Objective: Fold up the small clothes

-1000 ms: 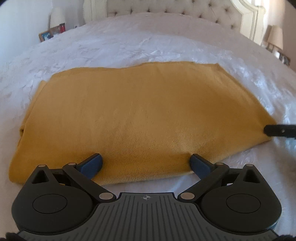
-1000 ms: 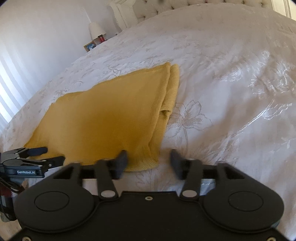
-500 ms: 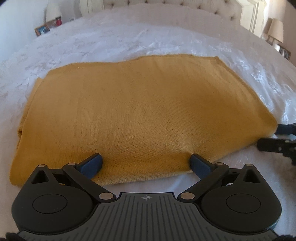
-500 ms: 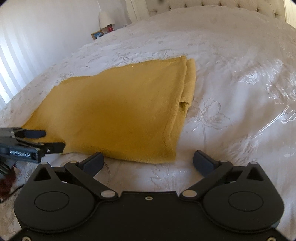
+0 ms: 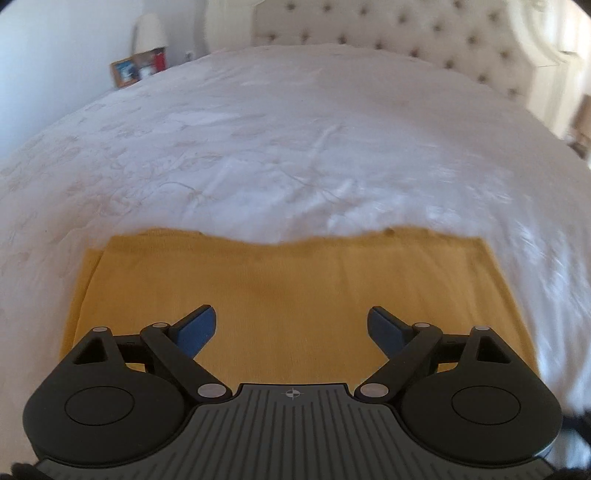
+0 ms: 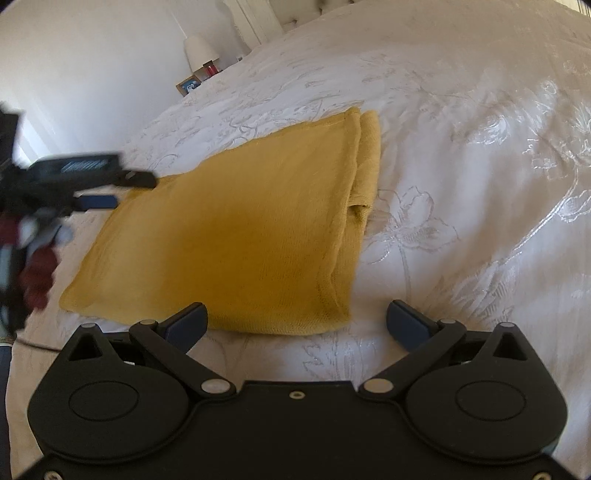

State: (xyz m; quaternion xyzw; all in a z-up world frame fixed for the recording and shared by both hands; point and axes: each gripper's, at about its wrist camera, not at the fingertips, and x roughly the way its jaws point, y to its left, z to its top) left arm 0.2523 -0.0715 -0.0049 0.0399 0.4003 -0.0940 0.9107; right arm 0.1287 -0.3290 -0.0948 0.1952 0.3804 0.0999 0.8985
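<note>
We hold our left gripper (image 5: 291, 325) above the folded yellow garment (image 5: 295, 288), which lies flat on the white bedspread (image 5: 295, 147) beneath and ahead of its fingers; the jaws are closing, wide apart, with nothing between them. Our right gripper (image 6: 295, 317) stands fully spread and empty, the garment's near corner just ahead of its left finger (image 6: 188, 321).

A mustard-yellow garment (image 6: 236, 236) of fine matt knit cloth, with a ribbed hem at its 5 o'clock corner, was seen. The bedspread (image 6: 461, 155) was of white cloth with a glossy, embroidered flower pattern. The headboard (image 5: 406, 33), at 12 o'clock, was upholstered in tufted, buttoned cream fabric.
</note>
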